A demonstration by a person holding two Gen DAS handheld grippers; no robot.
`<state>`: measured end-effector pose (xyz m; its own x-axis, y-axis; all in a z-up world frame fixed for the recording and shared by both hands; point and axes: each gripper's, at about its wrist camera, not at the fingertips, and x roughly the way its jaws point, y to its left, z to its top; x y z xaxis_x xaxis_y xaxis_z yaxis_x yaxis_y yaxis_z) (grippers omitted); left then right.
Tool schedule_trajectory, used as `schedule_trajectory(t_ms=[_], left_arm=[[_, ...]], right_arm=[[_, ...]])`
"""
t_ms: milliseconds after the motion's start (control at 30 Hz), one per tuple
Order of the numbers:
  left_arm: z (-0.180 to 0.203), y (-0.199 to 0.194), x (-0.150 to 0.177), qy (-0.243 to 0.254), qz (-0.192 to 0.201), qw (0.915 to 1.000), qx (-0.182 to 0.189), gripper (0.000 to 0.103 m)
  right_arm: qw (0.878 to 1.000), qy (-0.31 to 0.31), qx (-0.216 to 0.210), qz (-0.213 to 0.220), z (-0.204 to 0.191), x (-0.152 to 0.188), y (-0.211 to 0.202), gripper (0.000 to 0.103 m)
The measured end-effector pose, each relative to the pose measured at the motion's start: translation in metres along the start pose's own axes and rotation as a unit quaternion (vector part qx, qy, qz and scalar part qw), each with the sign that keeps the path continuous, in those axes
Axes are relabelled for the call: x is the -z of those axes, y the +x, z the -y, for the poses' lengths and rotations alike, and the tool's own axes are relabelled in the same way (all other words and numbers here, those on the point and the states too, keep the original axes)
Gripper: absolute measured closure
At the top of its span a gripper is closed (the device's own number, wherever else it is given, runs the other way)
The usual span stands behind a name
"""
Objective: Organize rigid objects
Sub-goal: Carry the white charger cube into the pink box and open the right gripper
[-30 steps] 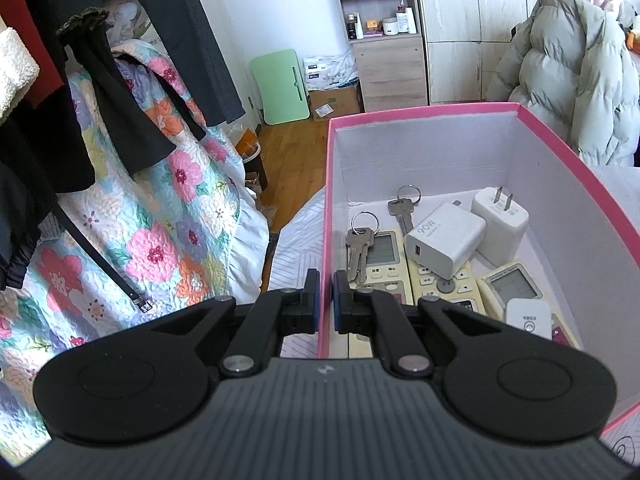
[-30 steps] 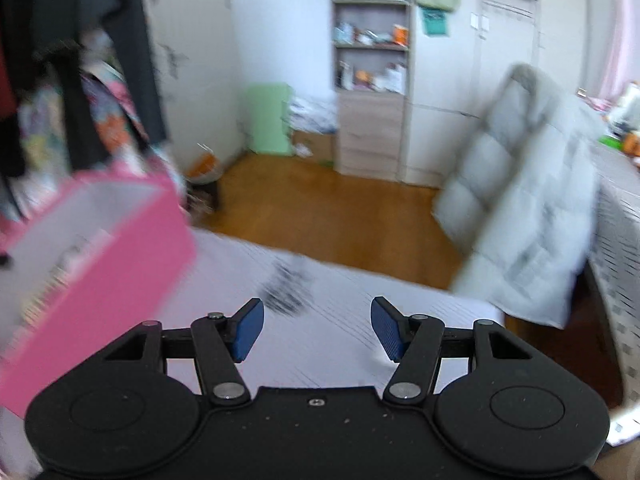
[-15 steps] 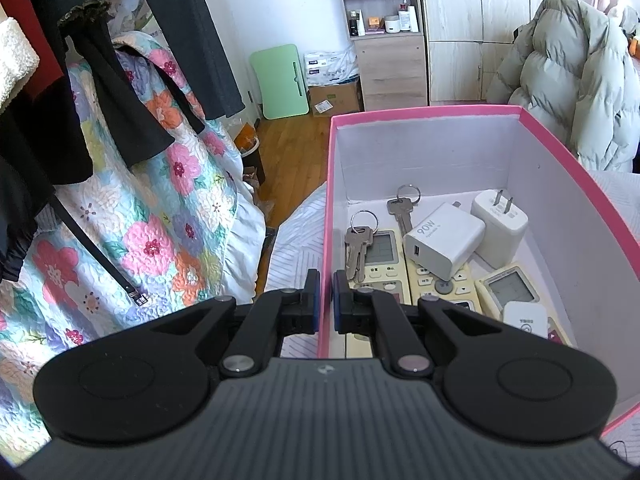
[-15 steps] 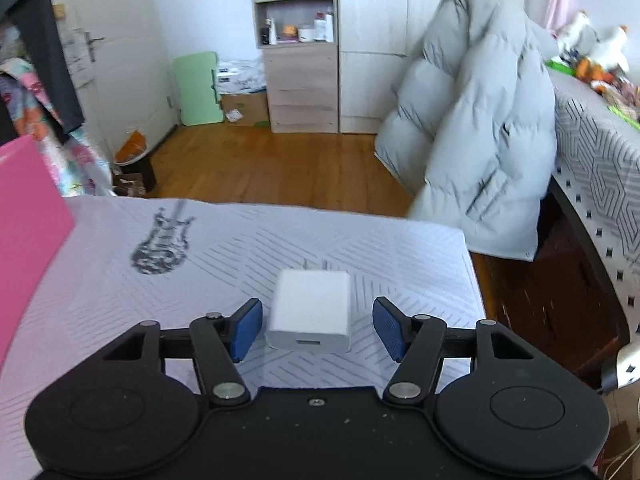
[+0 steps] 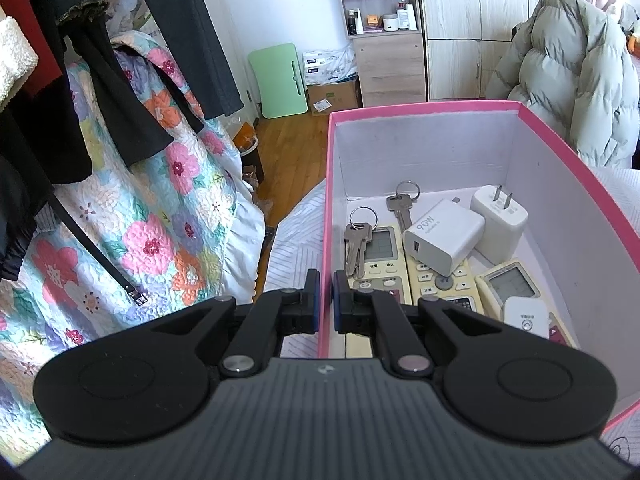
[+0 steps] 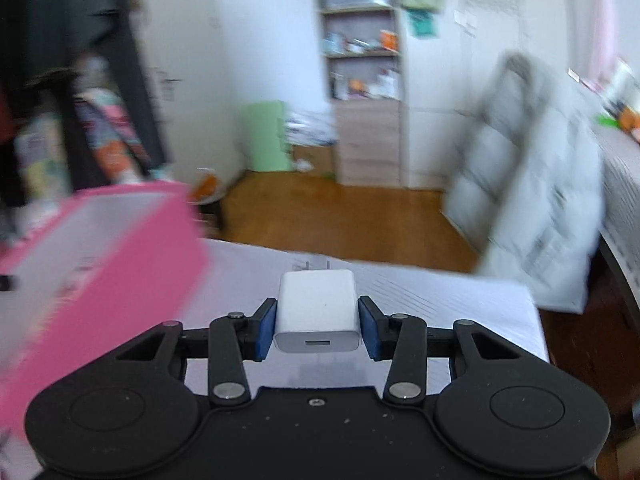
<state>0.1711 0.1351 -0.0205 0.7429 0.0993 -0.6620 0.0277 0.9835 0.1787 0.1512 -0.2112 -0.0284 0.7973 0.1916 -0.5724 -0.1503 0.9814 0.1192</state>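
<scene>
Two blue pads (image 6: 267,330) of the right tool (image 6: 318,330), which have just been closing, clamp the white charger (image 6: 317,314) low in the frame; that sideways pinch on smooth plastic could slip in transit. Farther off, the left tool (image 5: 326,300) is clamped on the pink box (image 5: 576,184) wall, and the box at left is crowded, so the charger may land on the remotes (image 5: 376,256).

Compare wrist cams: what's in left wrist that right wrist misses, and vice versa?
Left wrist only: the box's inside, with keys, remotes, a 90W charger and a pronged plug; the left gripper is shut on the box's wall.

Right wrist only: the right gripper, whose jaws have just been closing, holds a white charger above the white bedcover.

Both: the pink box, grey puffer jacket and shelf unit.
</scene>
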Motion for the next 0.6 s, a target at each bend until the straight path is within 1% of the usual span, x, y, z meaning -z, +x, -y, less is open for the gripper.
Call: schedule_trajectory(t_ms=[67,100,133,200,233,333,367,433,467,533,600], left_arm=[[-0.002,0.0,0.001,-0.006,0.001,1.0,0.004,0.098],[-0.003,0.0,0.001,-0.009,0.002,0.9999,0.005,0.098],[-0.003,0.0,0.001,-0.011,0.002,0.9999,0.006,0.098],[-0.004,0.0,0.002,-0.012,0.004,0.9999,0.009,0.098],[-0.004,0.0,0.002,-0.012,0.005,0.9999,0.01,0.098],[-0.007,-0.001,0.004,-0.016,0.007,0.9997,0.016,0.098],[-0.008,-0.001,0.004,-0.017,0.007,0.9997,0.018,0.098],[-0.009,0.0,0.004,-0.02,0.009,0.9995,0.023,0.098],[-0.009,0.0,0.005,-0.022,0.009,0.9994,0.024,0.098],[-0.011,0.0,0.005,-0.025,0.011,0.9992,0.028,0.098],[-0.012,0.0,0.006,-0.03,0.012,0.999,0.032,0.098]], right_arm=[[0.999,-0.024,-0.038,0.022,-0.031,-0.01,-0.025,0.055],[0.996,-0.039,-0.07,0.032,-0.047,-0.014,-0.037,0.055],[0.993,-0.051,-0.102,0.032,-0.06,-0.017,-0.046,0.055],[0.985,-0.07,-0.16,0.019,-0.084,-0.024,-0.055,0.055],[0.981,-0.073,-0.181,0.012,-0.096,-0.027,-0.058,0.055],[0.972,-0.079,-0.222,-0.009,-0.125,-0.033,-0.057,0.055],[0.969,-0.077,-0.233,-0.023,-0.133,-0.035,-0.053,0.055],[0.96,-0.072,-0.266,-0.057,-0.149,-0.036,-0.042,0.055],[0.956,-0.072,-0.274,-0.074,-0.155,-0.038,-0.033,0.055],[0.952,-0.083,-0.275,-0.104,-0.168,-0.039,-0.015,0.055],[0.951,-0.103,-0.264,-0.127,-0.18,-0.04,0.005,0.055]])
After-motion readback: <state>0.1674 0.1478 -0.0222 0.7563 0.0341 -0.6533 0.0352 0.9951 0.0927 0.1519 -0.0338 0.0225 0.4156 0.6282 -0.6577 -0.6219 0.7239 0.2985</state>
